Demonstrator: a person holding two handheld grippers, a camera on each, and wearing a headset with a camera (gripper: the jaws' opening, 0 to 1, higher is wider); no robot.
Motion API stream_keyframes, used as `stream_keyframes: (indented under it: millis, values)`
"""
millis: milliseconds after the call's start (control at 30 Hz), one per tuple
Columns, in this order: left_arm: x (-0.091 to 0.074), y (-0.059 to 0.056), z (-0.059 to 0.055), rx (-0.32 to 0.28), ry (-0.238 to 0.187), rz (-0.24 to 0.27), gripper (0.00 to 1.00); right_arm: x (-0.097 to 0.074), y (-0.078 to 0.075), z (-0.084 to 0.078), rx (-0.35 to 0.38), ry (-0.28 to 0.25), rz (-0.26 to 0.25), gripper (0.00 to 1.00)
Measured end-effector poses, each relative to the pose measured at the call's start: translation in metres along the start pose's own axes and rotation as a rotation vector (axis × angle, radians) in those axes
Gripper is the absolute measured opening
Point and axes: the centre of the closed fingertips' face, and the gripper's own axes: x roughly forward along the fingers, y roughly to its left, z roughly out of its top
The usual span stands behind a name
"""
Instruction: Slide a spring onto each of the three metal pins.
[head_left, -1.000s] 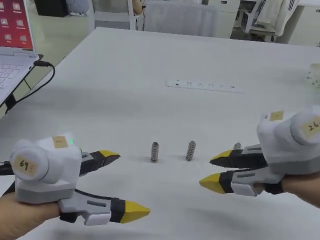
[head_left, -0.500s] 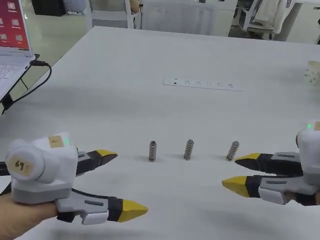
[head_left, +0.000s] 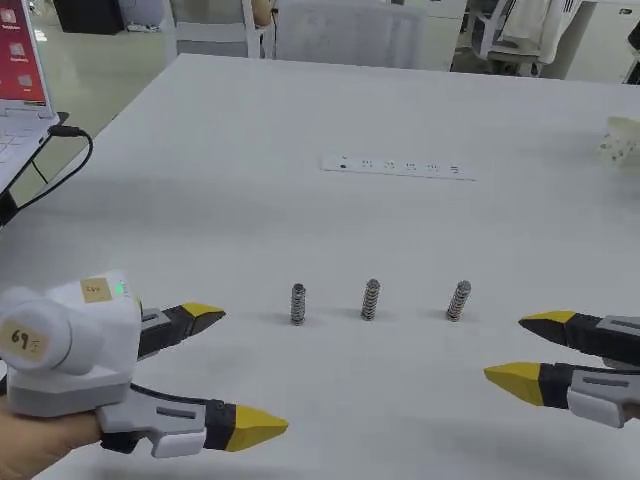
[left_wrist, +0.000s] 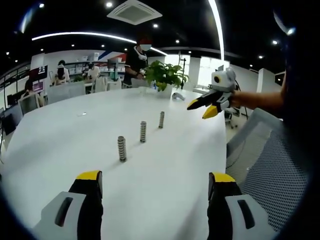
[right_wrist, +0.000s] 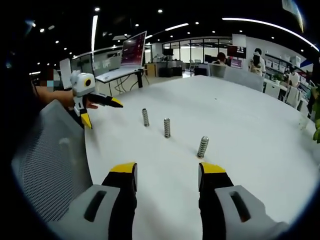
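Three pins stand upright in a row on the white table (head_left: 300, 220), each with a spring on it: the left spring (head_left: 298, 303), the middle spring (head_left: 370, 299) and the right spring (head_left: 459, 300). My left gripper (head_left: 232, 372) hovers open at the near left, short of the left spring, with nothing between its yellow-tipped fingers. My right gripper (head_left: 530, 350) is open at the near right, below and right of the right spring. From the left gripper view the row runs from the left spring (left_wrist: 122, 148) to the right spring (left_wrist: 161, 119). The right gripper view has the right spring (right_wrist: 202, 146) closest.
A white power strip (head_left: 398, 168) lies across the table beyond the pins. A laptop (head_left: 22, 80) with a black cable (head_left: 60, 170) sits at the far left edge. A pale crumpled object (head_left: 622, 140) rests at the far right. Chairs stand behind the table.
My right gripper has pulled back to the right and toward me, away from the right spring, which now stands uncovered. The left gripper has barely moved.
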Motion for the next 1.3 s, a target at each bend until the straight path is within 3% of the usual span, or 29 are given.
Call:
stream_keyframes:
  millis: [233,433,700,867,1300]
  values:
    - [0.001,0.0,-0.003,-0.007,0.002,-0.003,0.85,-0.007,-0.007,-0.004,0.007,-0.037,-0.031,0.61]
    - [0.0,0.0,-0.003,-0.009,0.0,0.0,0.85,-0.007,-0.01,-0.012,0.007,-0.032,-0.041,0.68]
    - [0.0,0.003,-0.005,-0.016,0.001,0.005,0.85,-0.006,-0.016,-0.015,0.02,-0.066,-0.072,0.9]
    - [0.0,0.003,-0.005,-0.019,0.0,0.008,0.86,-0.006,-0.017,-0.017,0.045,-0.081,-0.08,0.99]
    - [-0.001,0.004,-0.004,-0.019,-0.002,0.013,0.86,-0.004,-0.017,-0.019,0.049,-0.079,-0.084,1.0]
